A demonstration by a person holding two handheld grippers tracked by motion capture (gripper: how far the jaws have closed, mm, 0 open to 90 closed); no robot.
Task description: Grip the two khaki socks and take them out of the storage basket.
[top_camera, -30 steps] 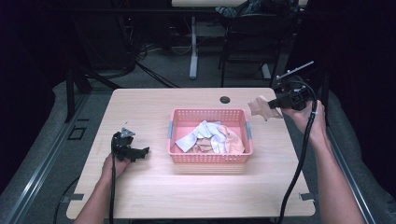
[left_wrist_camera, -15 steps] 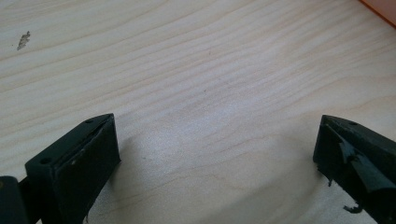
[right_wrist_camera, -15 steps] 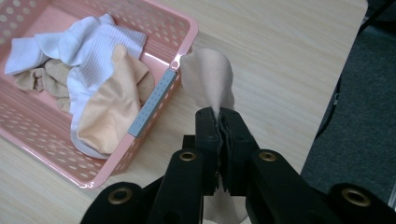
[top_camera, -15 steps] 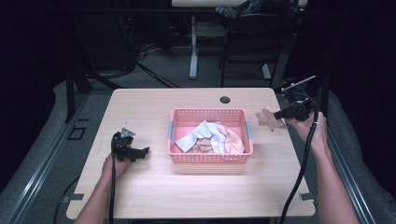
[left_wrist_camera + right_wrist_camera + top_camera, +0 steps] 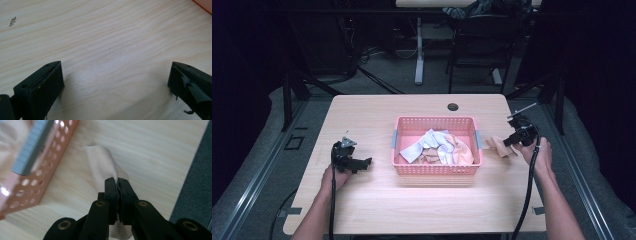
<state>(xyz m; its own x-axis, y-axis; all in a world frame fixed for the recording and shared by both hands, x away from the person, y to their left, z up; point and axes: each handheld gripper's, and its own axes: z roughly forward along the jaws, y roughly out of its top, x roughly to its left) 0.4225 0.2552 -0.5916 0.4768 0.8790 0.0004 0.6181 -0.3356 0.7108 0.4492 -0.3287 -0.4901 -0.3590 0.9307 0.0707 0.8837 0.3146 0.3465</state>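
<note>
Bright overhead pool on table (image 5: 377,120), dark surroundings, blurred close-up basket (image 5: 37,167).

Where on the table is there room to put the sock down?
Bare wood lies between the pink basket and the table's near edge, also behind the basket. Right of it, the right gripper already holds the beige sock there.

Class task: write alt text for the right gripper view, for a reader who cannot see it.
Black tongs shut on a pale beige cloth that trails onto a light wooden table. A pink perforated basket sits at the left, apart from the cloth.
</note>
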